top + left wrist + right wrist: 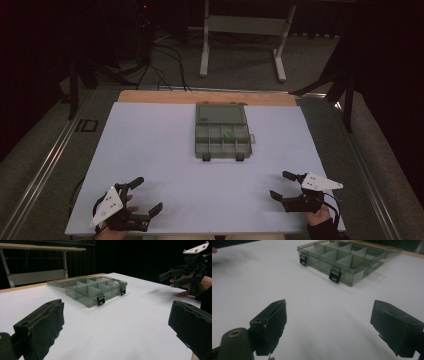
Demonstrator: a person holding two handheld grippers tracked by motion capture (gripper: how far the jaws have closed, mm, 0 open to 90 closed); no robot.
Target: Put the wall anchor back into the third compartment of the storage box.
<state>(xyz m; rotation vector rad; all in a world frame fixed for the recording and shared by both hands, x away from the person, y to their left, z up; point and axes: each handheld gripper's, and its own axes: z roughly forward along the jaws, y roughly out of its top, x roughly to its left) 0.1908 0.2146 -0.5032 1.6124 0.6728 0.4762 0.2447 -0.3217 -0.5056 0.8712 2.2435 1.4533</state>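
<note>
On the white sheet, an open organizer box (222, 136) is flanked by two idle grippers.

From the high view, the box is seen at the middle far part of the white sheet (150, 150), lid folded back, a small green item (227, 134) lying in one compartment; the left gripper (143, 196) and right gripper (280, 185) are held near the front corners, well apart from it, probably as a start pose. Through the left gripper view, both jaws are spread wide and nothing is gripped, the box (93, 288) lying ahead with its latches (100, 300) hanging toward the camera. Through the right gripper view, the jaws are likewise parted and empty, aimed at the box (344, 260).
</note>
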